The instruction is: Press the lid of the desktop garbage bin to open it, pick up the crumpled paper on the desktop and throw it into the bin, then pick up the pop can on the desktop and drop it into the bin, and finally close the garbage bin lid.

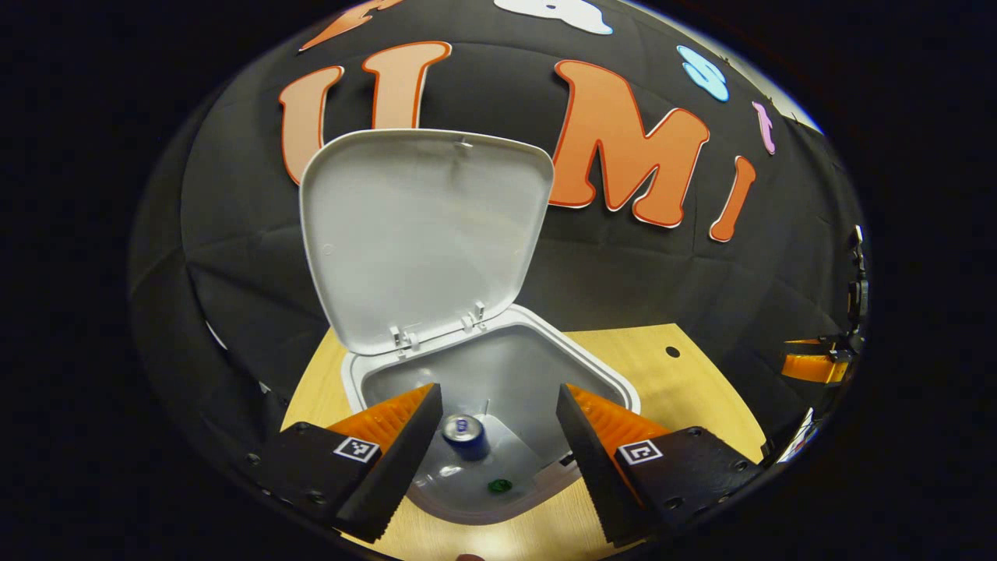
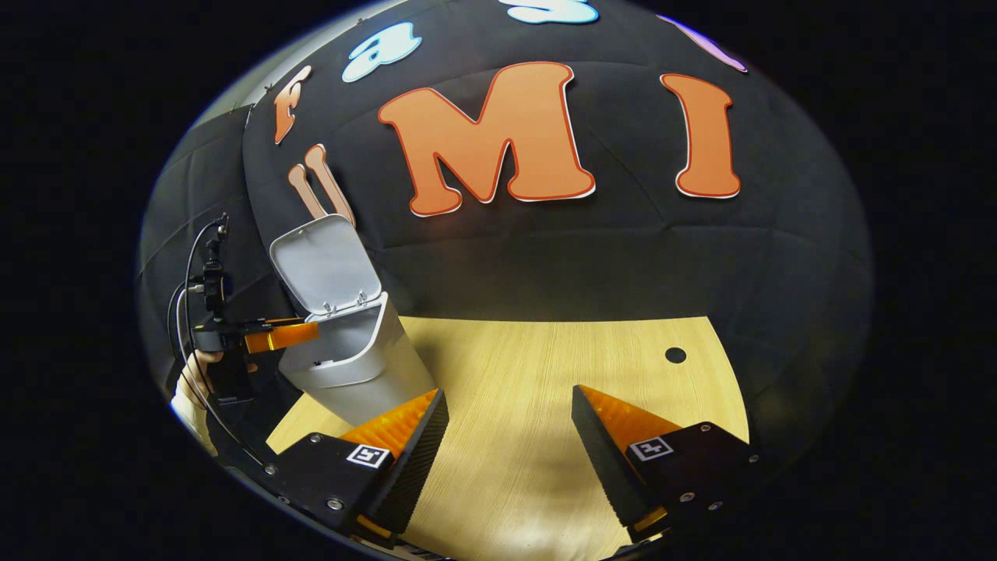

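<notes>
In the left gripper view, the left gripper [image 1: 498, 436] hangs spread and empty over the open bin [image 1: 615, 382]. The can [image 1: 465, 435] lies at the bottom inside. The lid [image 1: 424, 234] stands upright at the far rim. In the right gripper view, the right gripper [image 2: 510, 444] is spread, empty, over the table [image 2: 545, 366], with the bin far left.

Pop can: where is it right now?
In the left gripper view the pop can is inside the open garbage bin, down near the bottom, seen between the left gripper fingers.
</notes>
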`<state>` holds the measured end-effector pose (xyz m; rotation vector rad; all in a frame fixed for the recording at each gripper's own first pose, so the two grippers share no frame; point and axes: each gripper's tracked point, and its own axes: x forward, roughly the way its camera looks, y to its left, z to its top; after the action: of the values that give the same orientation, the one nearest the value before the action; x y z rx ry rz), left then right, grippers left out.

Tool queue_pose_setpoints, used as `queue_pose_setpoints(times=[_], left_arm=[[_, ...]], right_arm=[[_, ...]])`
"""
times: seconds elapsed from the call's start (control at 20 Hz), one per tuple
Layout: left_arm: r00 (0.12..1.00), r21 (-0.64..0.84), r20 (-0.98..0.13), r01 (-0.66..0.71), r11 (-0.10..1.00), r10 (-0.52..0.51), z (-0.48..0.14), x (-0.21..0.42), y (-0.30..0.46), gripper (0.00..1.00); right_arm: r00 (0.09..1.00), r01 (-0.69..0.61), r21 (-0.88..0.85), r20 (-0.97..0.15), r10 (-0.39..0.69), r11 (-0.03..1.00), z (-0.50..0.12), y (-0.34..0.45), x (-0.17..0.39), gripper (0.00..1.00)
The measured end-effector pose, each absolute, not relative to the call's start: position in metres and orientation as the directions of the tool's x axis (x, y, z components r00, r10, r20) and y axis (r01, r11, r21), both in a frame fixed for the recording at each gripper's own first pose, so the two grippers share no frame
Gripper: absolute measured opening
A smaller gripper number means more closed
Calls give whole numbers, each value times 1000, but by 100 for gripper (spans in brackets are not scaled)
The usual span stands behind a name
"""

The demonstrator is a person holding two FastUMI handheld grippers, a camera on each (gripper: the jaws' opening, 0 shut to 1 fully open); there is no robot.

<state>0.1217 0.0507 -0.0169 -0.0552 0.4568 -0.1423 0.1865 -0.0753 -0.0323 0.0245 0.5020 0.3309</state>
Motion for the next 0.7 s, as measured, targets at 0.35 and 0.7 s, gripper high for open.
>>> queue_pose_setpoints(times=[0.35,0.7], left_arm=[[924,-52,-374,63,997,-78,3,113,68,97],[982,-28,-168,80,996,-84,101,113,77,95]], right_arm=[[818,-314,106,-474,325,944,-36,-70,173,96],[822,-322,119,-457,340,939,-27,-64,166,96]])
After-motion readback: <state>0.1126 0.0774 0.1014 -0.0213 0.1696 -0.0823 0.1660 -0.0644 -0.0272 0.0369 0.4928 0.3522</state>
